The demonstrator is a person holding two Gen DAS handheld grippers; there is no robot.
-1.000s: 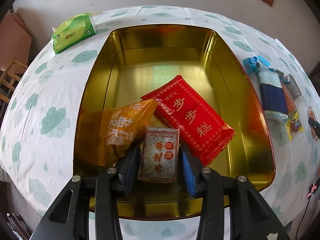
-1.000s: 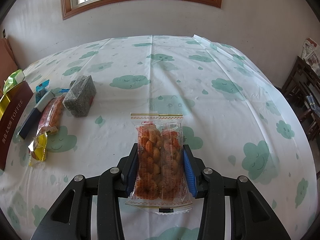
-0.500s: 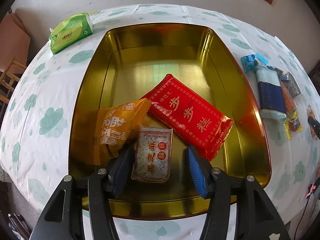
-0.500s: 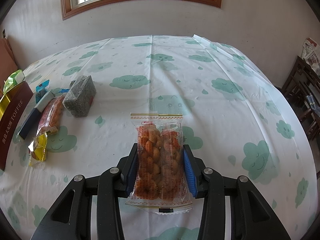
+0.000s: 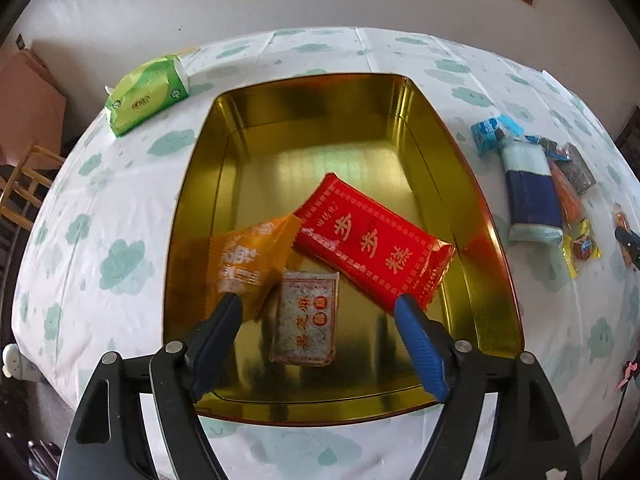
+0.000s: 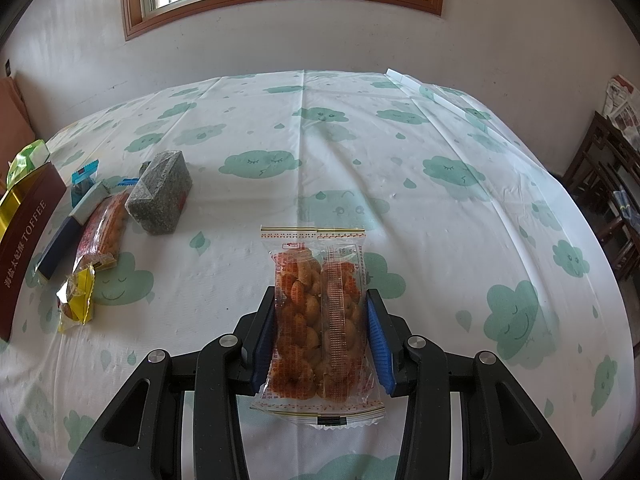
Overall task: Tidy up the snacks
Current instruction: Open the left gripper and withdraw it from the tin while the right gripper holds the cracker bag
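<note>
The right gripper [image 6: 320, 320] has its jaws clenched on a clear packet of orange coated nuts [image 6: 318, 320], gripped across its width about halfway down, held just above the cloud-print surface [image 6: 440, 152]. That packet looks light and crinkly, with loose round pieces that would shift inside; squeezing it across the filled middle, as here, seems safer than pinching the thin sealed ends, which could slip or tear. Too hard a squeeze might crack the contents.

Over at the gold tin [image 5: 472, 208], the left gripper [image 5: 318, 312] has its jaws opening, pads well clear of the small speckled sesame bar [image 5: 306, 320] that lies flat on the tin's floor between them. The bar looks stiff and flat in its wrapper. It touches an orange packet [image 5: 248, 260] on one side and sits just beside a red cake packet [image 5: 372, 240], both puffy and probably slippery film.

More snacks wait on the surface beside the tin: a grey speckled block [image 6: 160, 200], a long peanut-brittle packet [image 6: 106, 228], a blue-and-white box [image 5: 530, 196] and a small yellow sweet [image 6: 76, 300]. The block looks the heaviest and firmest; I'd take it by its long flat sides.
</note>
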